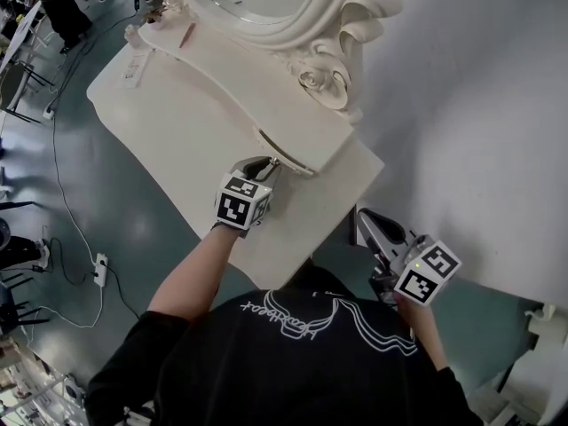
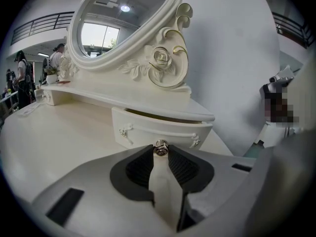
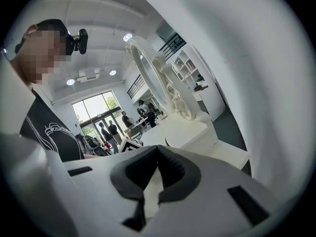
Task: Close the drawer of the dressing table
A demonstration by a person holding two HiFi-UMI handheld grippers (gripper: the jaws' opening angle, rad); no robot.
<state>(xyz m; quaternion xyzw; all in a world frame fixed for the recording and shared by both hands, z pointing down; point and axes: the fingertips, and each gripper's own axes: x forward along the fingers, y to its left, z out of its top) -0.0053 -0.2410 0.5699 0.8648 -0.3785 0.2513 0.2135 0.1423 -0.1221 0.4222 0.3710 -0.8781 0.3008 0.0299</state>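
**Left gripper (image 1: 265, 166) pinching knob (image 2: 160, 148), drawer (image 2: 158, 130) ajar**

One drawer sticks slightly out under the dressing table (image 1: 200, 136) shelf. Its single knob is clamped between the left jaw tips. Right gripper (image 1: 365, 221) hangs beside the table, jaws together, empty. Two grippers, one mirror (image 1: 266, 11).

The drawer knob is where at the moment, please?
The drawer knob sits mid left gripper view, pinched in the left gripper, on the open drawer.
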